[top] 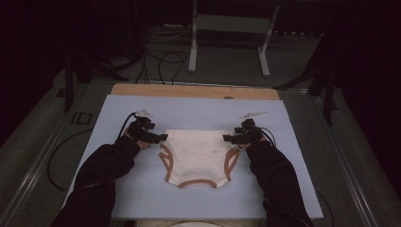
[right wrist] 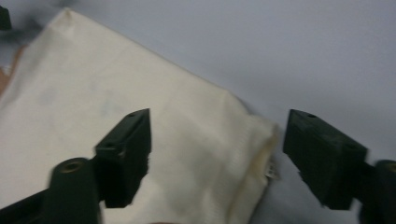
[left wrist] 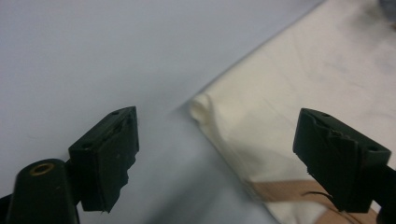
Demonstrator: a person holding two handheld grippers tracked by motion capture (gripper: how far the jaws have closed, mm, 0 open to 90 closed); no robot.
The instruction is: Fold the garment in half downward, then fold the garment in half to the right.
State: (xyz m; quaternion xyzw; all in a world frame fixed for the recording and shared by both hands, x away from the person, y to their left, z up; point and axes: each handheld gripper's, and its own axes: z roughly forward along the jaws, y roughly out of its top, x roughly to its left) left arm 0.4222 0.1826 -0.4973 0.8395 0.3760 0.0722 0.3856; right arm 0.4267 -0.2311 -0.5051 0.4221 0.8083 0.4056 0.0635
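Where the blue mat (top: 198,198) covers the table (top: 196,91), cream briefs (top: 197,158) with tan leg bands lie flat at its middle, waistband toward the far edge. Black sleeves (top: 101,172) enter from the near side, one at each flank of the garment. Left gripper (top: 163,137) sits at the left waistband corner; in the left gripper view its jaws stand wide apart and grip nothing, the folded corner of the briefs (left wrist: 205,105) lying on the mat between them, clear of both pads. Right gripper (top: 226,138) sits at the right waistband corner; in the right gripper view its jaws are likewise spread wide and empty, straddling the corner's hem (right wrist: 261,154), one above the cloth, the other above bare mat.
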